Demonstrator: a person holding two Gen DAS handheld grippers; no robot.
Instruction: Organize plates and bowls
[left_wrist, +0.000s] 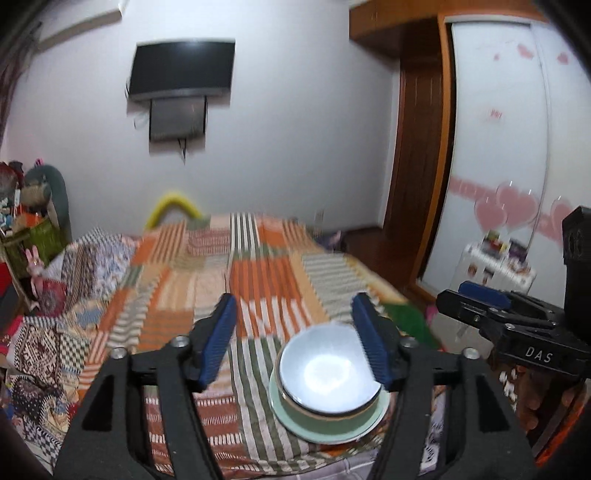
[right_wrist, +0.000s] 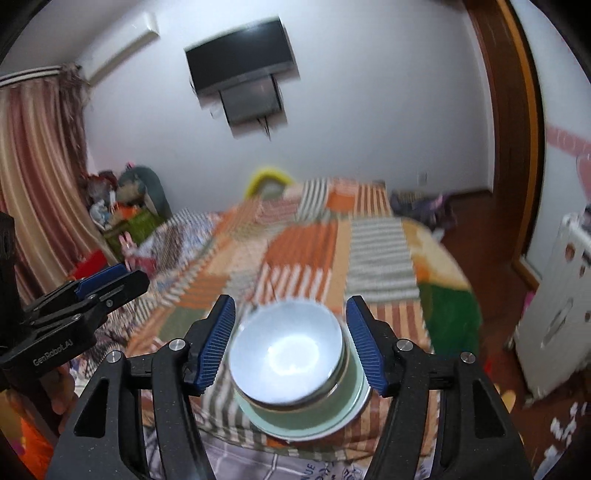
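Observation:
A pale blue bowl (left_wrist: 328, 373) sits nested in a green bowl (left_wrist: 295, 406), and both rest on a light green plate (left_wrist: 325, 432) on the bed. My left gripper (left_wrist: 293, 301) hovers above and to the left of the stack, open, with nothing between its blue pads (left_wrist: 218, 339). My right gripper (left_wrist: 461, 293) shows at the right edge. In the right wrist view the pale blue bowl (right_wrist: 288, 354), green bowl (right_wrist: 351, 387) and plate (right_wrist: 295, 430) lie below my right gripper (right_wrist: 291, 301), which is open with its pads clear of the rim. My left gripper (right_wrist: 129, 275) is at the left edge.
The stack stands near the front edge of a bed with a striped patchwork blanket (left_wrist: 258, 280). A wall television (left_wrist: 181, 68) hangs beyond. A wardrobe (left_wrist: 495, 147) and white cabinet (right_wrist: 554, 317) stand to the right. Toys and clutter (left_wrist: 33, 236) and a curtain (right_wrist: 40, 177) are on the left.

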